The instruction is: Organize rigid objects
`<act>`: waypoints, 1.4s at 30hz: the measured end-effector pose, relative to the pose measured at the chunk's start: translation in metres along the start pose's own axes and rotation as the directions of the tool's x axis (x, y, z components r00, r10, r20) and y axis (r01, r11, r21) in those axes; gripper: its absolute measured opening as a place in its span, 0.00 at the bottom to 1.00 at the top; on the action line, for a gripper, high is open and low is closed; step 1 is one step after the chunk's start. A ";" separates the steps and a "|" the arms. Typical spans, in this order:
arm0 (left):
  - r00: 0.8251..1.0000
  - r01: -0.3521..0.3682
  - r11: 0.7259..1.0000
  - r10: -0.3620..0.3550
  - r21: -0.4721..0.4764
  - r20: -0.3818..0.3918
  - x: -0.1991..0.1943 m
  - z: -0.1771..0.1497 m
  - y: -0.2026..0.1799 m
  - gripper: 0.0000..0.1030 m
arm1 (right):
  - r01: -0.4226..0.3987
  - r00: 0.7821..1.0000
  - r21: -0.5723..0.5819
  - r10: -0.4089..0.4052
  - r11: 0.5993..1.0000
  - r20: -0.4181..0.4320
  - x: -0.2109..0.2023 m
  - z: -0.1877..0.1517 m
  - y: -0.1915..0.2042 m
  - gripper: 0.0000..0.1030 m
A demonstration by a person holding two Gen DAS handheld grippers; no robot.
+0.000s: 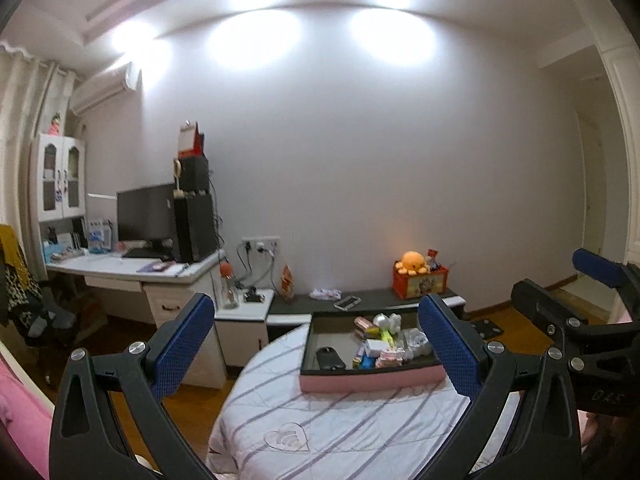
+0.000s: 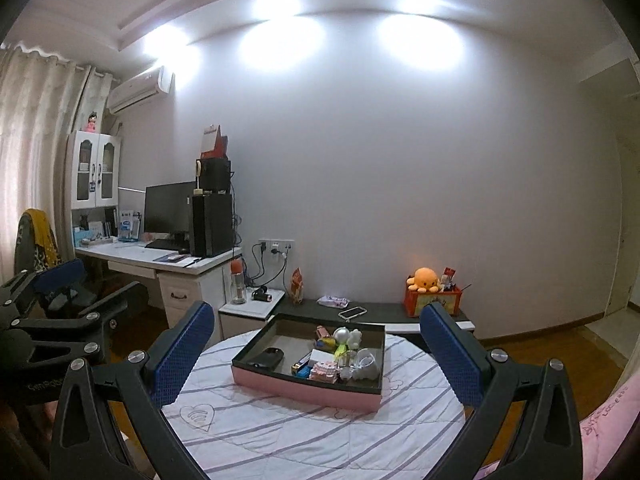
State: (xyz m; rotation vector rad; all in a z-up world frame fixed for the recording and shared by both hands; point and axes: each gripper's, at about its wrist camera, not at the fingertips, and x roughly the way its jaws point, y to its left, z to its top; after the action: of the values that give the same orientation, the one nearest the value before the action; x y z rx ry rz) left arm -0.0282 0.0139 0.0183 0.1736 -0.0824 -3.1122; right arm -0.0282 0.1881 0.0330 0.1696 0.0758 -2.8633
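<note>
Round surface covered in a white quilted cloth with purple stripes occupies the lower centre of both views, an embroidered heart on it at 7 o'clock from the tray. On it sits the shallow rectangular pink-sided tray with dark interior, well forward of both tools. Left gripper is held above the near edge of the cloth, its blue-padded fingers spread wide with nothing between them; the tray shows in the gap, nearer the right-hand finger. Right gripper is likewise wide open and empty, the tray centred between its fingers. Each gripper appears at the edge of the other's view, at 3 o'clock from the left wrist and 9 o'clock from the right. Inside the tray, a black oval device lies alone in the 9 o'clock half. The remaining small items cluster from centre to 3 o'clock: white cup-like object, white box, pink patterned block, silver ball, touching or overlapping; finer detail cannot be told
</note>
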 end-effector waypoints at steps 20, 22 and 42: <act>0.997 0.013 1.000 -0.011 -0.026 0.072 -0.031 0.010 0.007 1.00 | 0.040 0.996 -0.030 -0.038 0.999 0.086 -0.034 0.010 0.010 1.00; 0.997 0.017 0.999 -0.015 -0.028 0.082 -0.032 0.010 0.007 1.00 | 0.041 0.995 -0.030 -0.038 0.999 0.092 -0.035 0.010 0.010 1.00; 0.993 0.027 0.999 -0.023 -0.031 0.115 -0.030 0.010 0.004 1.00 | 0.058 0.993 -0.031 -0.055 0.998 0.101 -0.035 0.008 0.007 1.00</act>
State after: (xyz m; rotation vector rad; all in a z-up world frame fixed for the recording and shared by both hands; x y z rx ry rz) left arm 0.0006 0.0117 0.0322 -0.0048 -0.0327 -3.1442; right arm 0.0062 0.1903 0.0452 0.0168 0.1101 -2.9193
